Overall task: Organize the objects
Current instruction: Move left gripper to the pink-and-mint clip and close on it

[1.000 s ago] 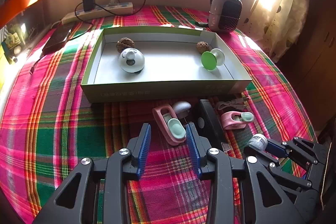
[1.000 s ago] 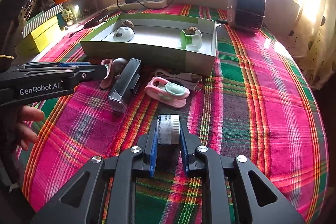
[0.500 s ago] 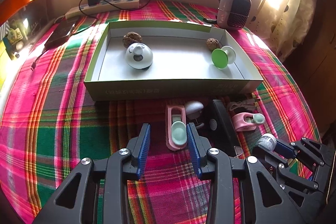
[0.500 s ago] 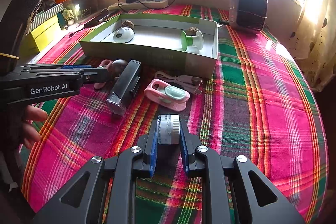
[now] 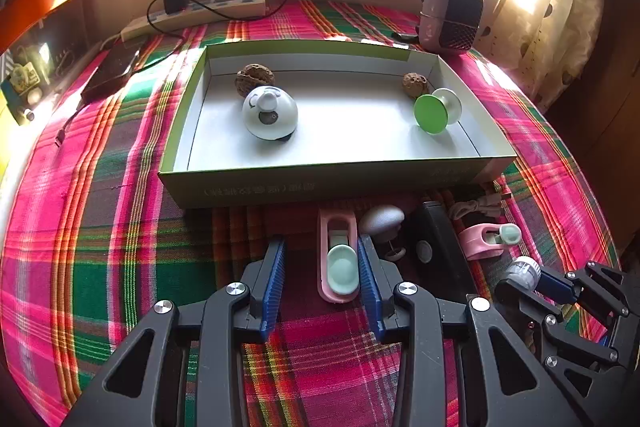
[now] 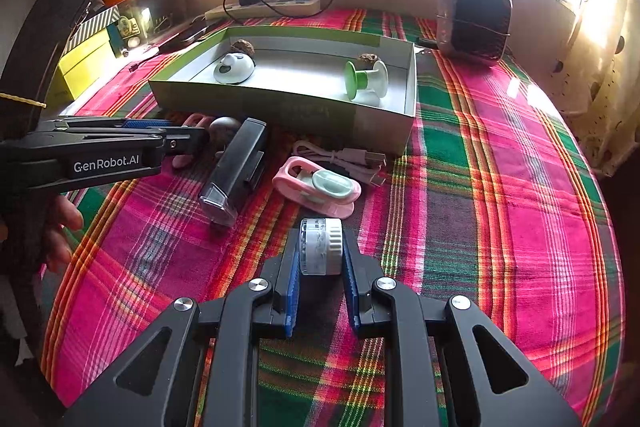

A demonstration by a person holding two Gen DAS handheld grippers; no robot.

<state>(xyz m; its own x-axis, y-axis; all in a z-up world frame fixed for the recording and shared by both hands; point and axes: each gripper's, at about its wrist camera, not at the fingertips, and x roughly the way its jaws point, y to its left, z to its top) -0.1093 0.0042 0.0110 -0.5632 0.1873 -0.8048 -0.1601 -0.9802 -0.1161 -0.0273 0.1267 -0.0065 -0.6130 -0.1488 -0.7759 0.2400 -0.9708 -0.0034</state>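
Observation:
My left gripper (image 5: 320,259) is open and low over the plaid cloth. A pink holder with a mint cap (image 5: 340,263) lies between its blue pads, close against the right one. My right gripper (image 6: 320,255) is shut on a small white and clear cylinder (image 6: 321,247), held just above the cloth. A second pink holder (image 6: 316,185) lies ahead of it. The green-rimmed box (image 5: 320,183) holds a white dome toy (image 5: 270,113), a green spool (image 5: 436,111) and two walnuts (image 5: 254,79). In the right wrist view the left gripper (image 6: 188,133) reaches in from the left.
A black device (image 6: 236,171), a grey egg-shaped thing (image 5: 382,221) and a coiled cable (image 6: 348,159) lie in front of the box. A small heater (image 6: 474,19), a power strip (image 5: 192,15) and a phone (image 5: 112,71) sit behind it. A hand (image 6: 60,227) grips the left tool.
The left gripper has swung and moved forward, so the pink holder now lies straight between its pads. The right gripper and its cylinder have stayed put.

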